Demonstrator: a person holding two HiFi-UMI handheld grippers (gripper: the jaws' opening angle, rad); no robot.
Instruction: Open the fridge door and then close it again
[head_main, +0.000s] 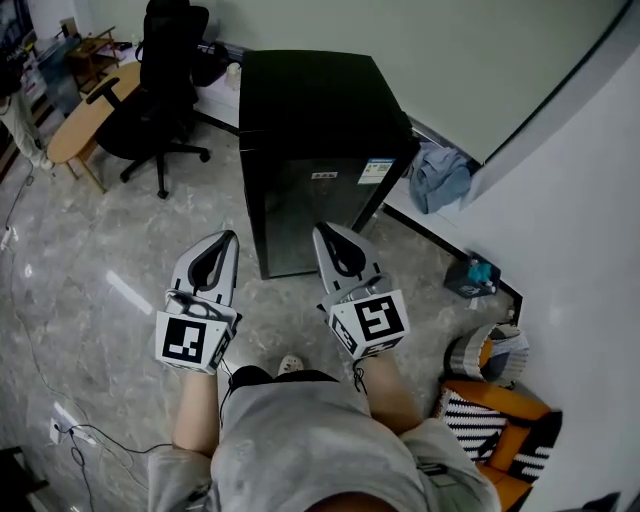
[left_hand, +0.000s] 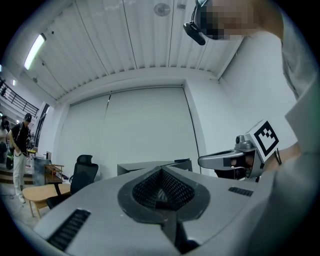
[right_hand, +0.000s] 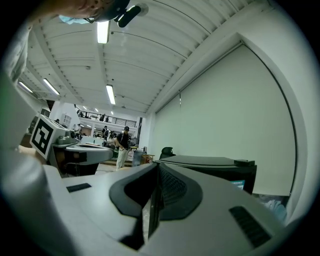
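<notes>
A small black fridge stands on the floor against the wall, its door shut and two stickers near the door's top edge. Both grippers are held level in front of the person, short of the door and apart from it. My left gripper is shut with nothing in it, out past the fridge's left corner. My right gripper is also shut and empty, pointing at the door's lower right part. The left gripper view shows shut jaws, the fridge top and the right gripper. The right gripper view shows the fridge.
A black office chair and a wooden table stand at the back left. A blue cloth and a teal box lie along the right wall. A striped orange thing sits at the near right. Cables cross the floor at left.
</notes>
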